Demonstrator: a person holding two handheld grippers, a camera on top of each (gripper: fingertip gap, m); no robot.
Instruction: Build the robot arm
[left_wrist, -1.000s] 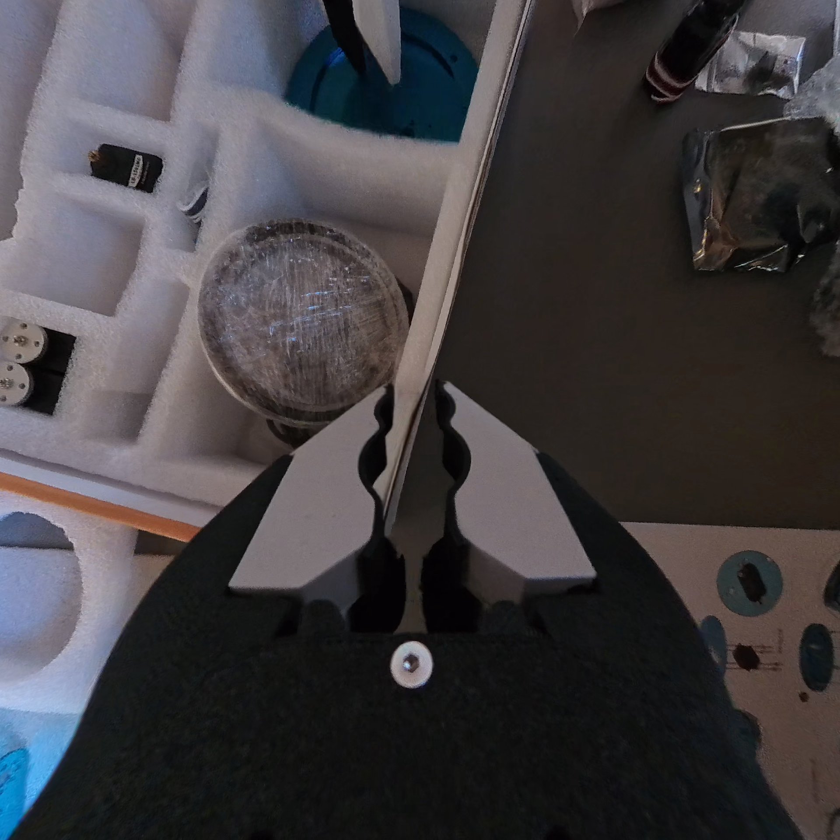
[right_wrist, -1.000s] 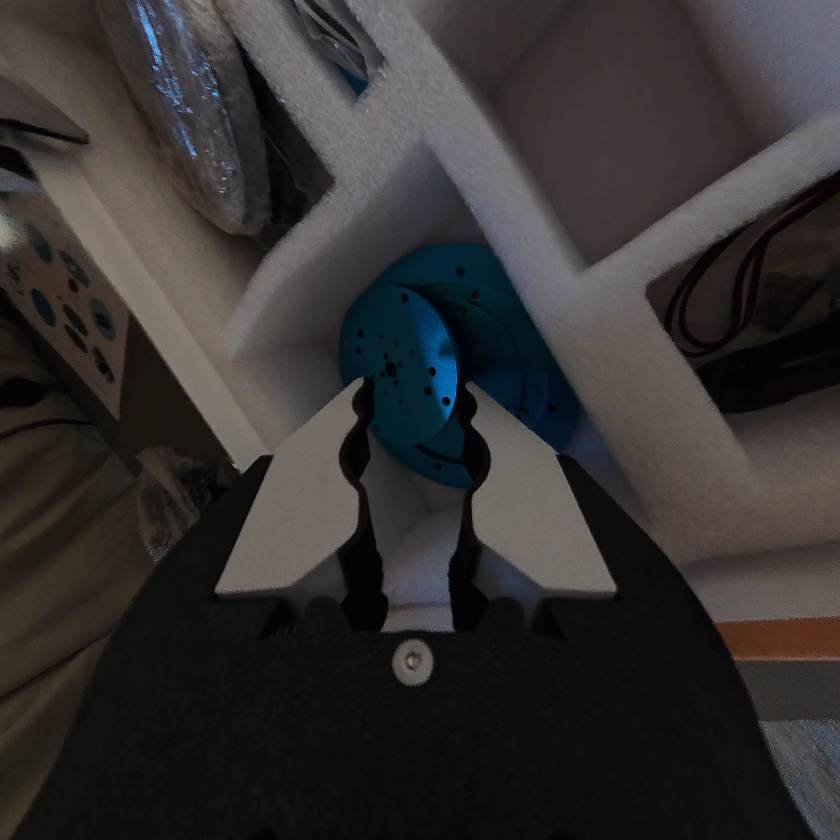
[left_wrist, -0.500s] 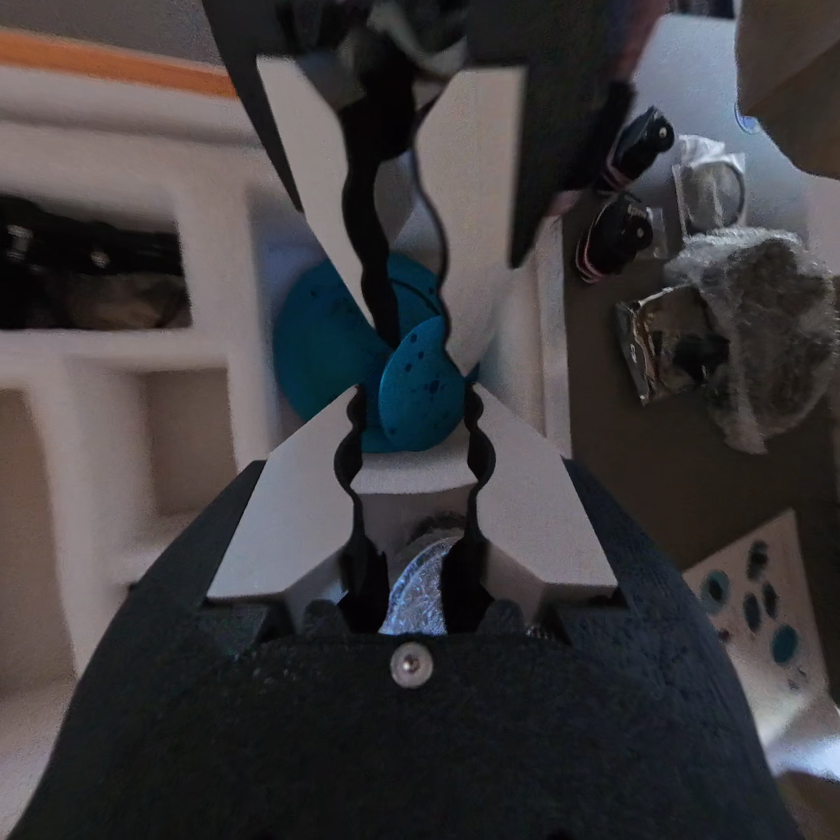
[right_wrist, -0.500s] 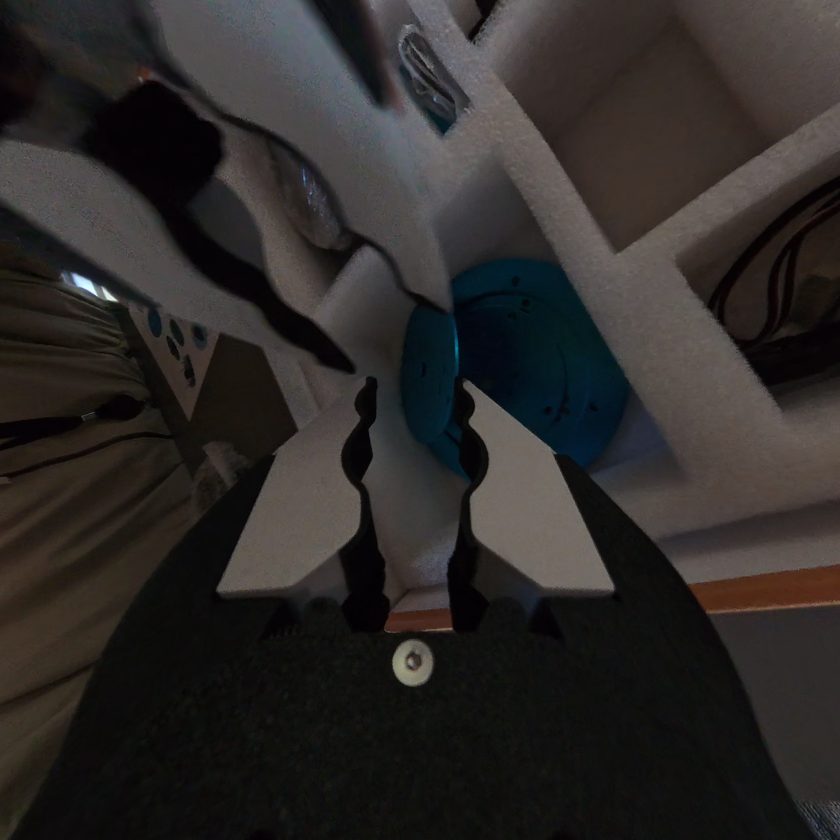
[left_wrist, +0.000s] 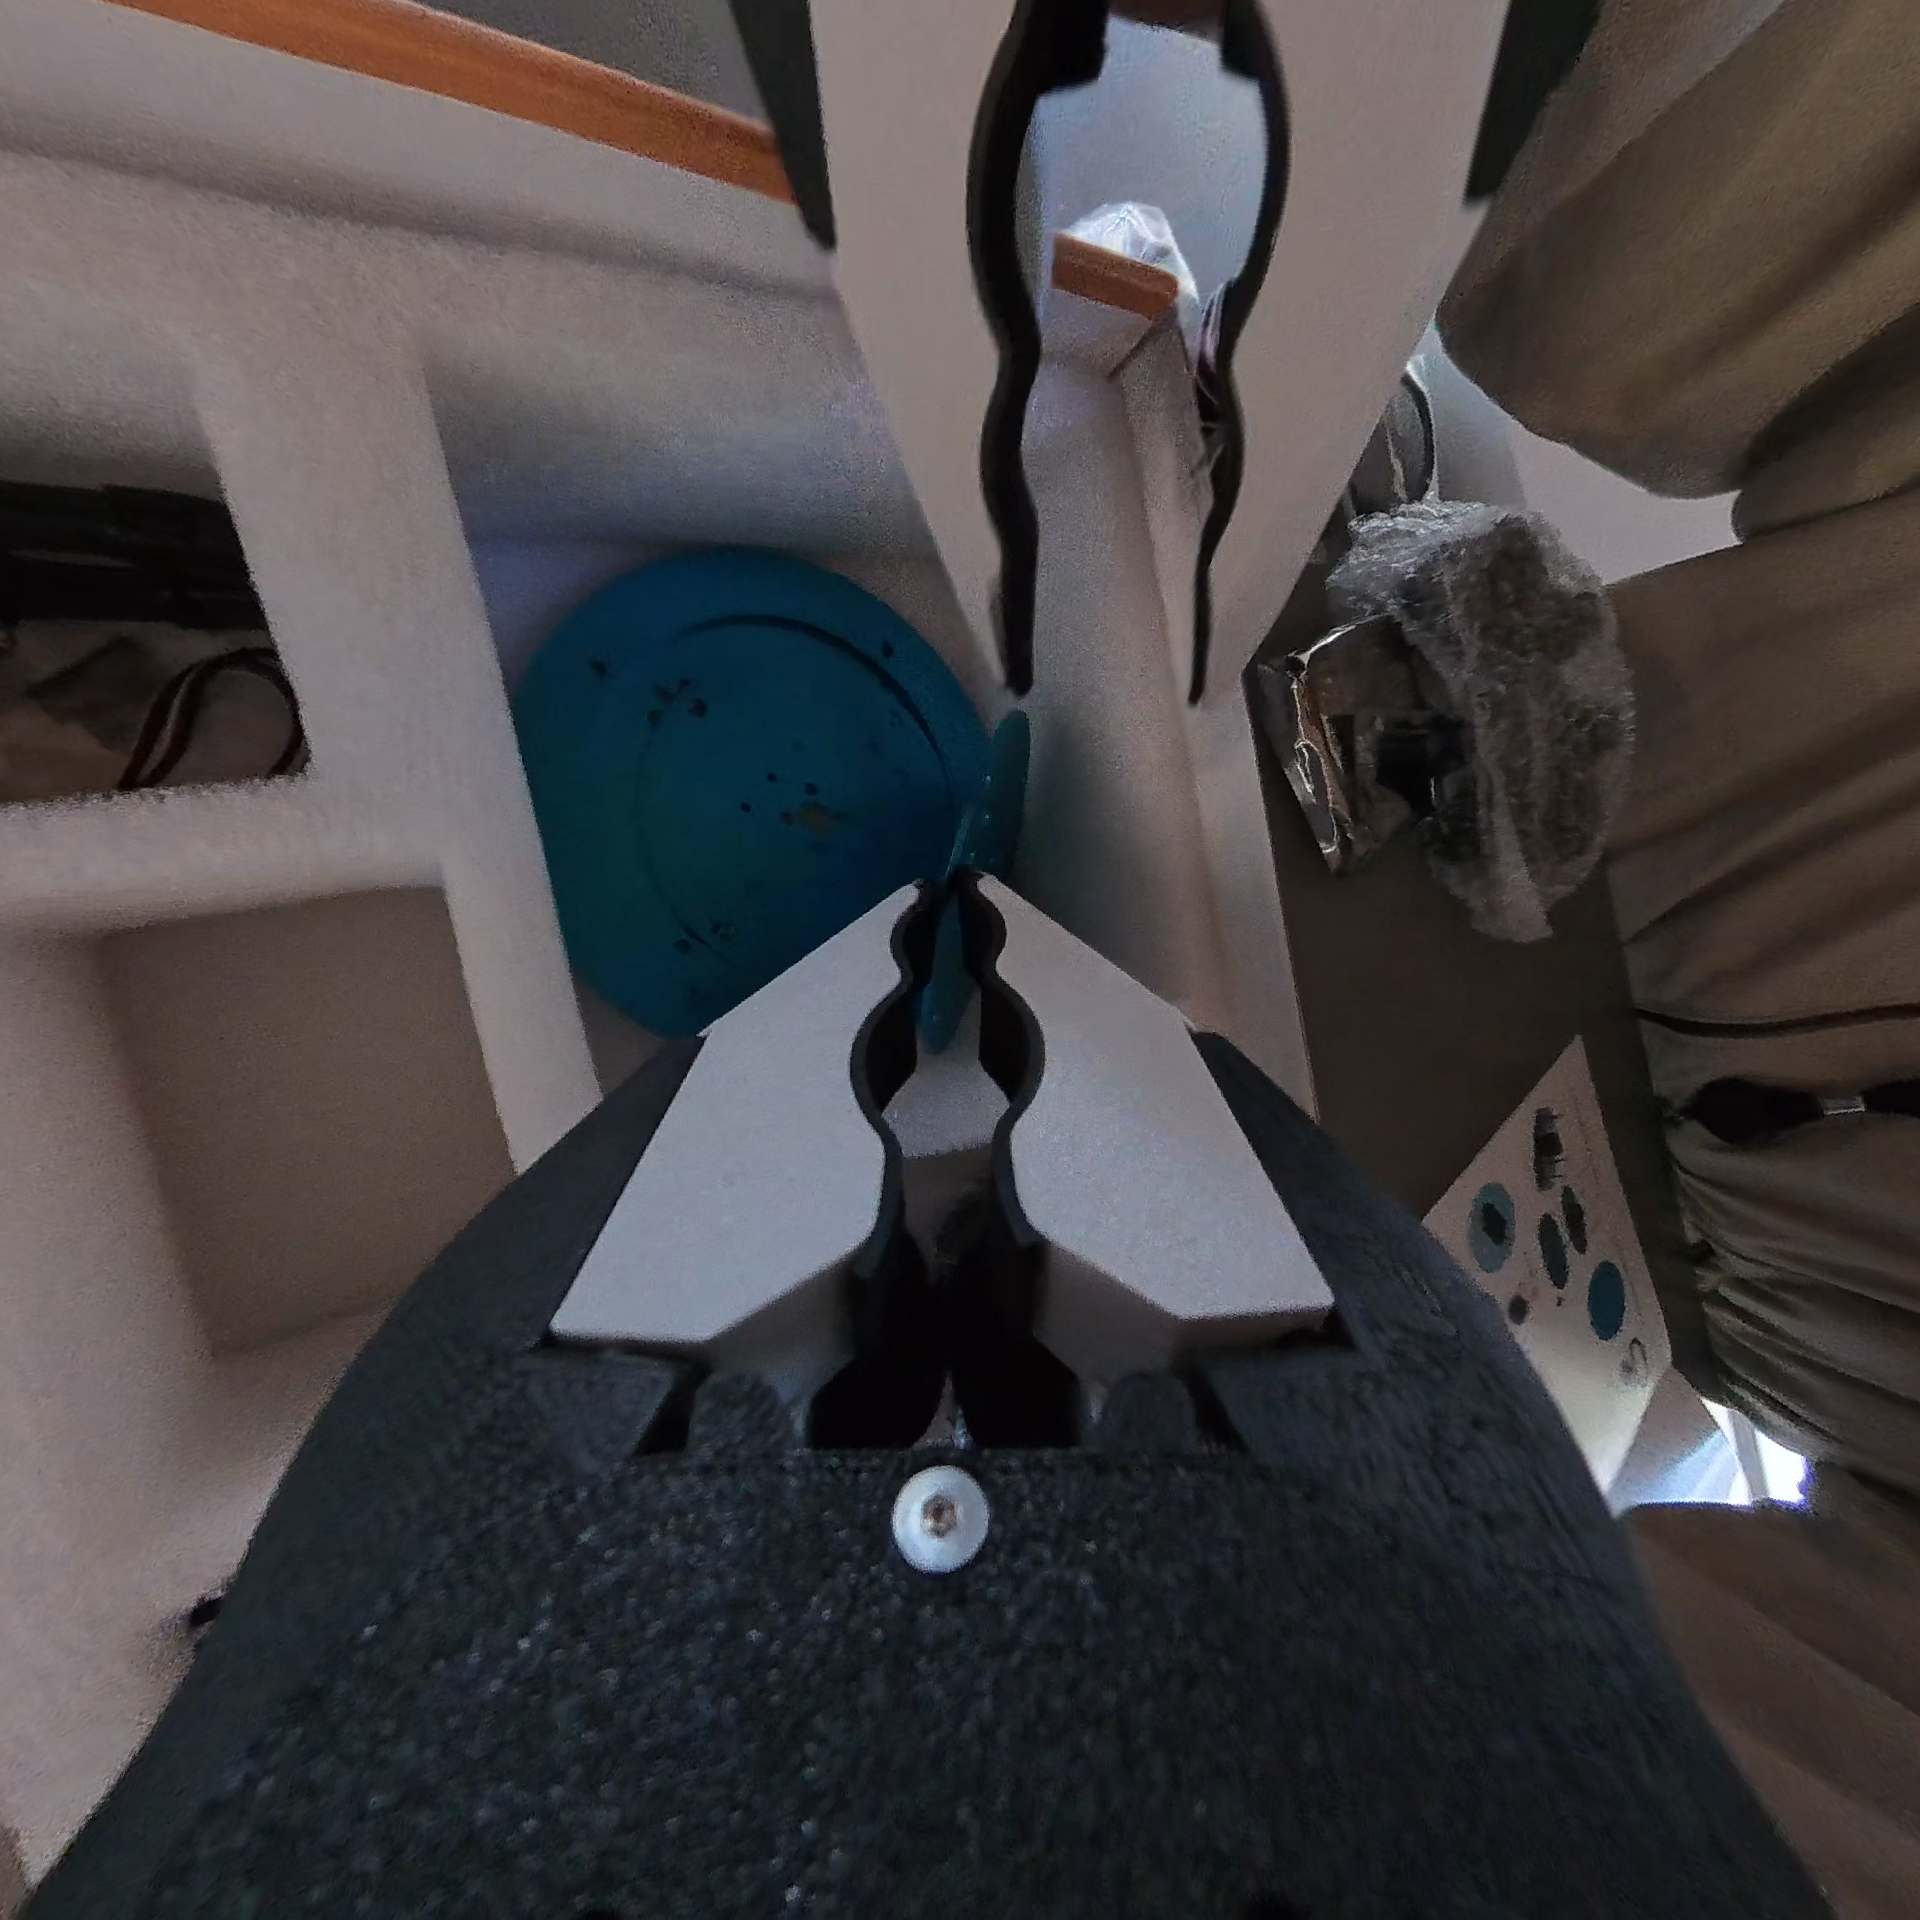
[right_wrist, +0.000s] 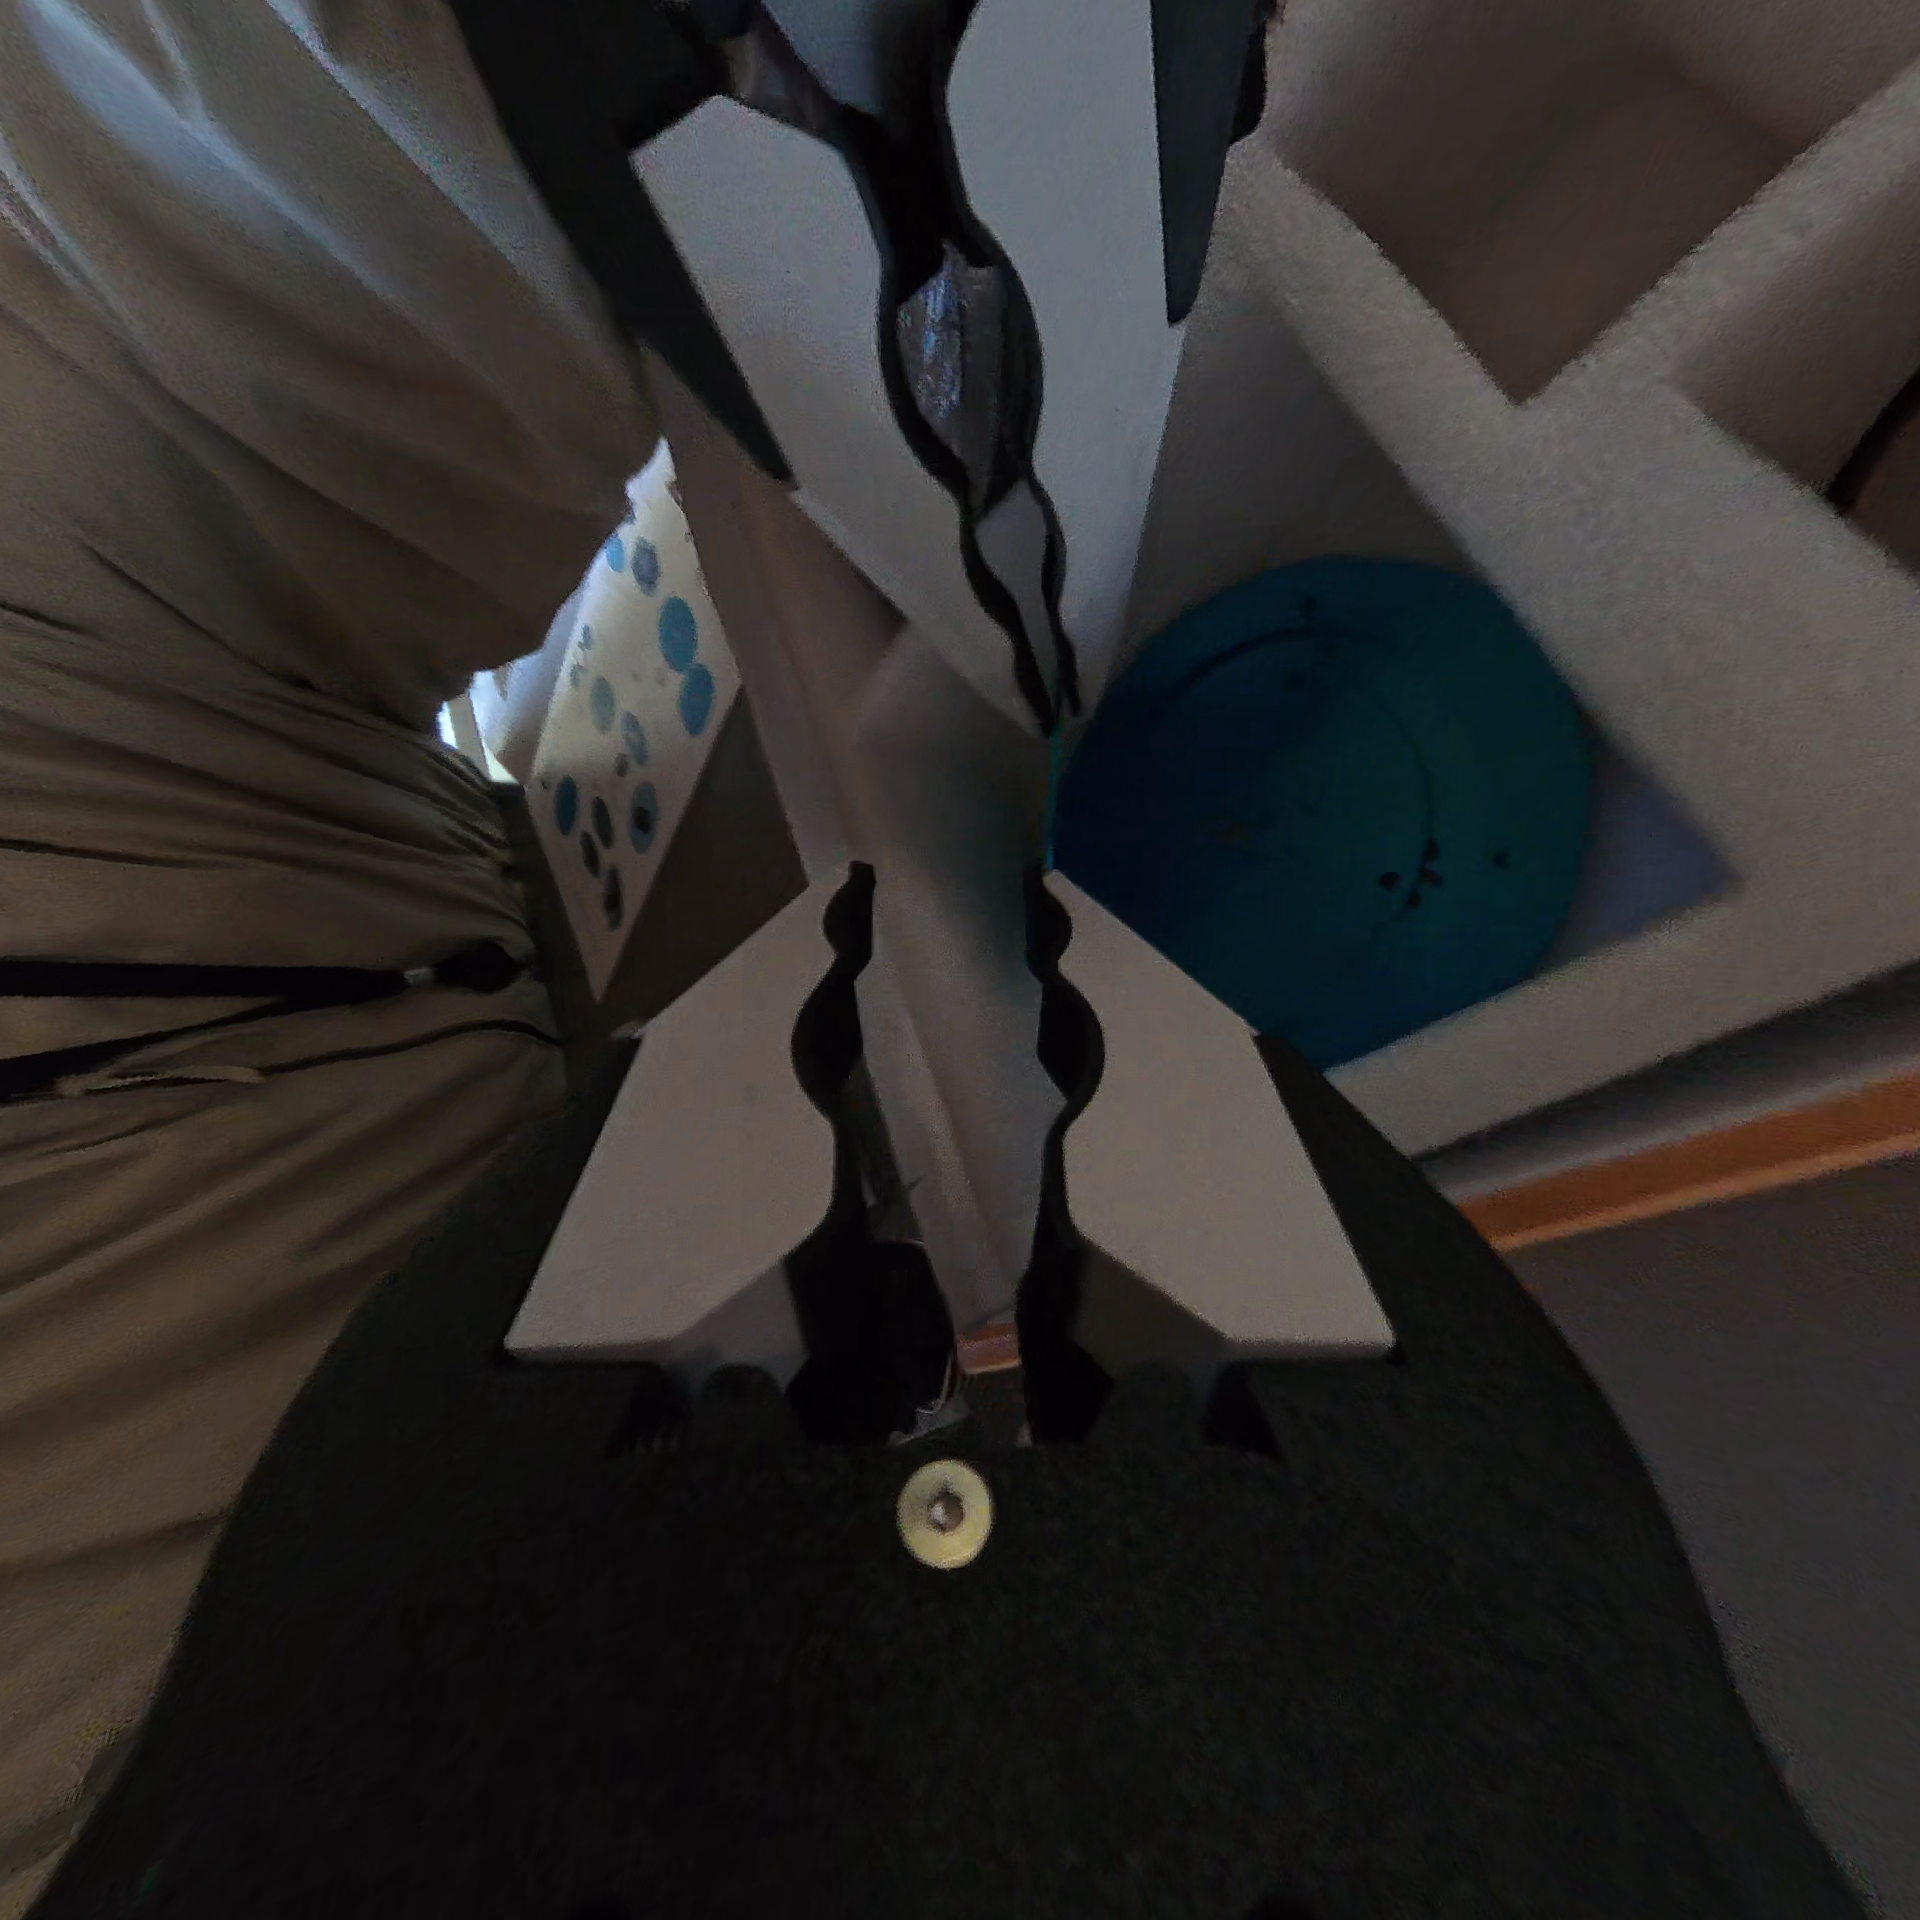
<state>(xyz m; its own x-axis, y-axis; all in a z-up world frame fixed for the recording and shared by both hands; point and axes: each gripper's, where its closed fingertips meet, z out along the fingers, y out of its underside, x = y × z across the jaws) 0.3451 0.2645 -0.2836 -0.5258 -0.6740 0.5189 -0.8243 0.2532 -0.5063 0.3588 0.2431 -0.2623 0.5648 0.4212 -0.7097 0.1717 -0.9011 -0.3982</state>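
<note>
Grip first: my left gripper (left_wrist: 951, 883) is pinched almost fully together on a small blue disc (left_wrist: 987, 790). It holds the disc edge-on, so the plate runs back between the wavy pads and pokes out just past the tips. My right gripper (right_wrist: 948, 873) faces it tip to tip with its jaws set wide apart and nothing between them.

I judge the small blue disc to be thin, rigid metal, light and smooth-faced. It won't flex, but it could slide or pivot if pinched near one rim only. Flat faces against the pads, as the left has it, looks the sound place to hold. The drilled holes give no purchase that I can count on.

Just left of my left tips, a large blue disc (left_wrist: 727, 821) lies in a pocket of the white foam insert (left_wrist: 343, 623). The held plate's far rim looks close to that disc's edge, but I cannot tell whether they touch. Foam walls stand on both sides of the pocket. They are soft and would give under a bump, yet they leave little sideways room, and the freer way is up and back toward me.

Right of the left tool, beyond the foam's outer wall, the dark table carries a foil packet (left_wrist: 1340, 748) and a printed sheet (left_wrist: 1558, 1247) with blue spots. A person's beige clothing (left_wrist: 1766, 727) crowds that side, and an orange rim (left_wrist: 468, 52) runs beyond the foam ahead
</note>
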